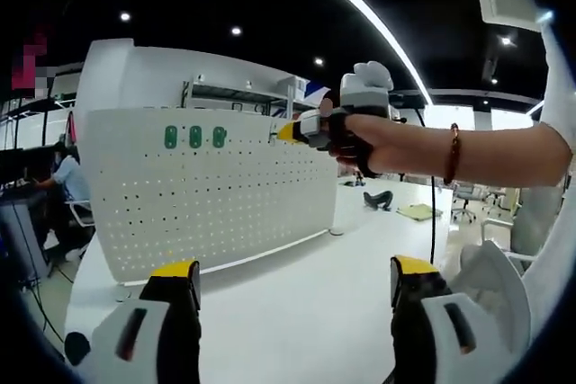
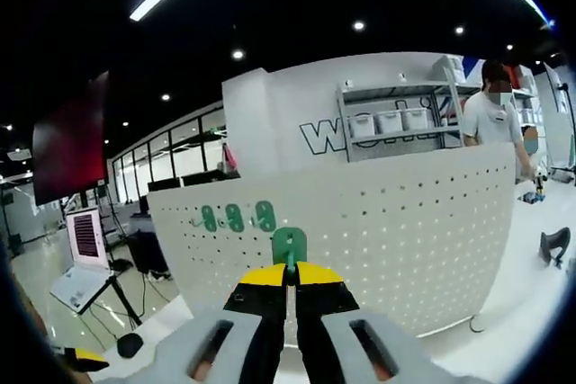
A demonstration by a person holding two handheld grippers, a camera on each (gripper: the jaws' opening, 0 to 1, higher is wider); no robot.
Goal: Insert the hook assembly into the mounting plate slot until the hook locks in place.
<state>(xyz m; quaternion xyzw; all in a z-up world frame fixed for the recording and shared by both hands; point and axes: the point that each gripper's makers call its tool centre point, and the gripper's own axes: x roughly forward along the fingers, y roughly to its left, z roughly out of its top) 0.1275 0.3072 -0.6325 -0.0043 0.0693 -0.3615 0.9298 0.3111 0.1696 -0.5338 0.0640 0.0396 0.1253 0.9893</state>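
A white pegboard mounting plate [image 1: 216, 195] stands upright on the white table [image 1: 297, 312]. Three green hooks [image 1: 195, 137] hang in a row near its upper left. My right gripper [image 1: 290, 132], held by a hand, reaches in from the right with its yellow tips close to the plate's top part. In the right gripper view, my right gripper [image 2: 288, 274] is shut on a green hook assembly [image 2: 289, 245], held upright just in front of the plate [image 2: 405, 213], below and right of the three mounted hooks [image 2: 235, 217]. My left gripper [image 1: 294, 269] stays open, low over the table.
A person [image 2: 490, 114] stands behind the plate by a shelf with bins [image 2: 391, 121]. A screen on a stand [image 2: 85, 236] is at the left. A black object [image 1: 378, 200] and a yellowish sheet [image 1: 418, 211] lie on the far table.
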